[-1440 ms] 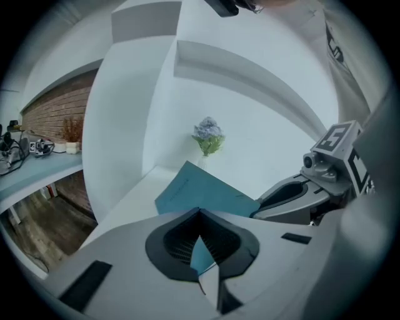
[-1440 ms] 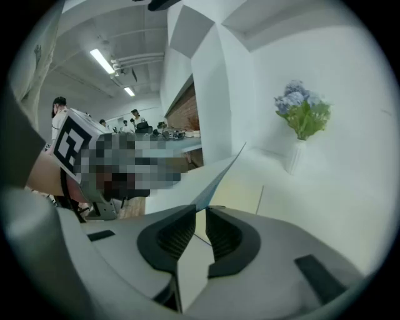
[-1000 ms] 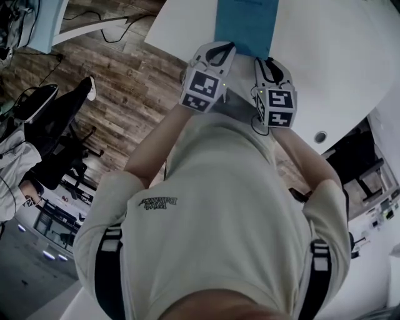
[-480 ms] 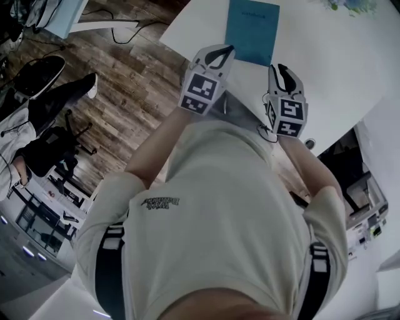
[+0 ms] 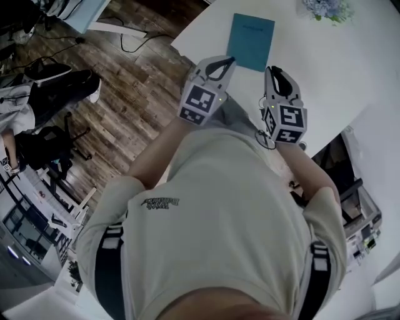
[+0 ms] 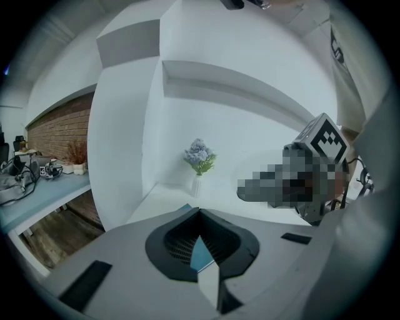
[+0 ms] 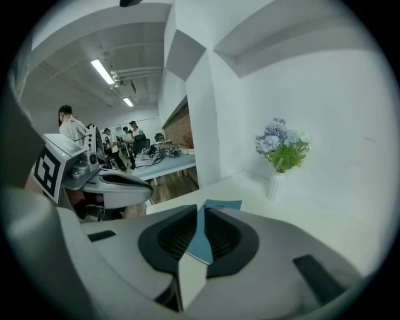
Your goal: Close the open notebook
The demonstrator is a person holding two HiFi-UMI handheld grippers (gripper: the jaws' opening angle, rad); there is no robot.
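Observation:
The teal notebook (image 5: 252, 42) lies shut and flat on the white table (image 5: 337, 69), cover up. Both grippers hang in the air above the table's near edge, short of the notebook and apart from it. My left gripper (image 5: 230, 60) is shut with its tips meeting and nothing in it; in its own view (image 6: 200, 212) a slice of the notebook (image 6: 203, 253) shows behind the pads. My right gripper (image 5: 274, 70) has just been closing. In its own view (image 7: 204, 209) a narrow slit stays between the pads, with nothing held, and the notebook (image 7: 224, 204) lies beyond.
A white vase of pale blue flowers (image 5: 325, 9) stands at the table's far side, by the white wall (image 7: 280, 150). Wooden floor and office chairs (image 5: 50, 144) lie to the left. People stand at a distant desk (image 7: 119, 147).
Both grippers have lifted up and away from the notebook's near edge. The whole notebook and the flowers have come into the head view. The right jaws have narrowed.

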